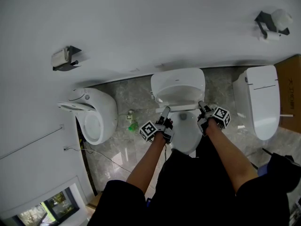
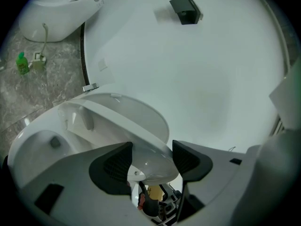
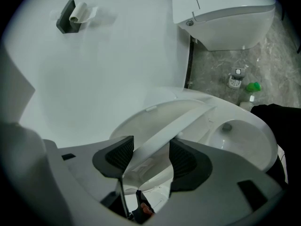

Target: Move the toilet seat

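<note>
A white toilet stands in the middle of the head view, and its toilet seat (image 1: pixel 178 97) and lid are tilted up off the bowl (image 1: pixel 187 135). My left gripper (image 1: pixel 165 110) is at the seat's left side. In the left gripper view the seat's rounded rim (image 2: pixel 150 164) fills the gap between the dark pads of that gripper (image 2: pixel 151 157), which is shut on it. My right gripper (image 1: pixel 201 105) is at the seat's right side. In the right gripper view the seat's white band (image 3: pixel 160 135) runs between the pads of that gripper (image 3: pixel 151 155), held the same way. The open bowl (image 3: pixel 240 131) lies below.
A second white toilet (image 1: pixel 91 114) hangs at the left and a third (image 1: pixel 261 102) at the right, both on the white wall. A green bottle (image 1: pixel 133 125) stands on the grey marble floor. Paper holders (image 1: pixel 66 58) (image 1: pixel 272 22) stick out of the wall.
</note>
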{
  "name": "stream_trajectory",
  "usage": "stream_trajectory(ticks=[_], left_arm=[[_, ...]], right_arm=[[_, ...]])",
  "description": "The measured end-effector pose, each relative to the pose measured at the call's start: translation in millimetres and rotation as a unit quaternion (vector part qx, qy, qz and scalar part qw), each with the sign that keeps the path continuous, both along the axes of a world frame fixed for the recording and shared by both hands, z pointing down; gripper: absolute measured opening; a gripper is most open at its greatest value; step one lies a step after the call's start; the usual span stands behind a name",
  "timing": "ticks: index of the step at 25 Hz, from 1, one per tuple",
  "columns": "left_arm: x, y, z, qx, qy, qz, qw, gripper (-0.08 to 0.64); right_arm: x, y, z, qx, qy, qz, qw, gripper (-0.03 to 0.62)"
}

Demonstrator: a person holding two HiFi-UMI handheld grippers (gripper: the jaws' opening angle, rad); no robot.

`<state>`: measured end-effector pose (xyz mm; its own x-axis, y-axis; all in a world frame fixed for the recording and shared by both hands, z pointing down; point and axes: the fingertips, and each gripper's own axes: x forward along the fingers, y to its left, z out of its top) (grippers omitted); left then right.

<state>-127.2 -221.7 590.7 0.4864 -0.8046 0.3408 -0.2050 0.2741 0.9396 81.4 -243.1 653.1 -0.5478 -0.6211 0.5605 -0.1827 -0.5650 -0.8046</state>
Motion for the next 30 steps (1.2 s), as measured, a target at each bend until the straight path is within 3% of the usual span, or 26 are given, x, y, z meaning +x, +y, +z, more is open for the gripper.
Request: stream_trajectory(ticks=[30], left_arm=[[-3.8, -45.0, 6.8, 0.006, -0.005, -0.034, 0.9994, 0.278]], right_arm=[[-0.2, -38.4, 3.3, 0.019, -0.026, 0.011, 0.999, 0.245]])
